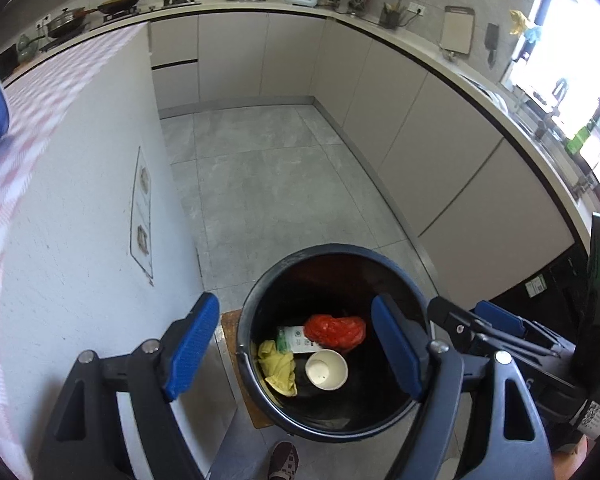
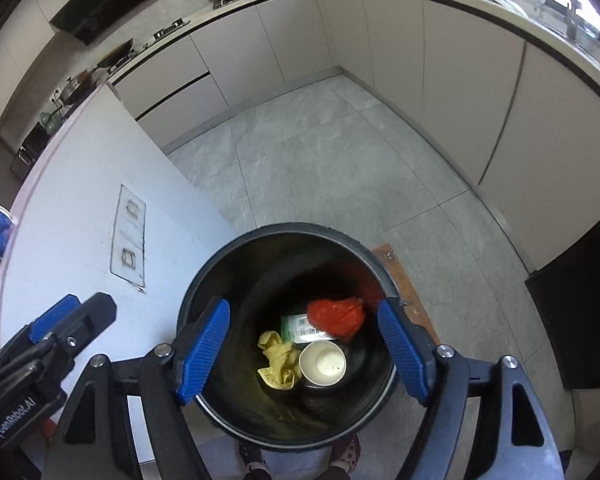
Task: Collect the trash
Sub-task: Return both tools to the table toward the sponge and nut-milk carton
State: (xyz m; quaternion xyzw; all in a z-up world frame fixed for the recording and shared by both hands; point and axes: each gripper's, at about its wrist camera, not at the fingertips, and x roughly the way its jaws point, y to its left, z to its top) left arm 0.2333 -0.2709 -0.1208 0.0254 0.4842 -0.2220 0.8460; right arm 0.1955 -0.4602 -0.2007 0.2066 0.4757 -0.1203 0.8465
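Note:
A black round bin (image 1: pixel 260 300) stands on the floor below both grippers; it also shows in the right wrist view (image 2: pixel 204 268). Inside lie a red plastic bag (image 1: pixel 336 330) (image 2: pixel 336 318), a white paper cup (image 1: pixel 326 369) (image 2: pixel 323 362), a crumpled yellow cloth (image 1: pixel 278 368) (image 2: pixel 278 362) and a green-and-white carton (image 1: pixel 294 336) (image 2: pixel 296 326). My left gripper (image 1: pixel 294 350) is open and empty above the bin's left part. My right gripper (image 2: pixel 302 350) is open and empty, right over the bin. Each gripper shows at the edge of the other's view.
A white island (image 1: pixel 84 208) with a red-checked cloth (image 1: pixel 24 128) stands left of the bin. A wooden board (image 2: pixel 404 280) lies under the bin. Grey tiled floor (image 1: pixel 268 168) stretches ahead to beige cabinets (image 1: pixel 420 128). A black appliance (image 2: pixel 580 312) stands on the right. My feet (image 1: pixel 283 460) show below.

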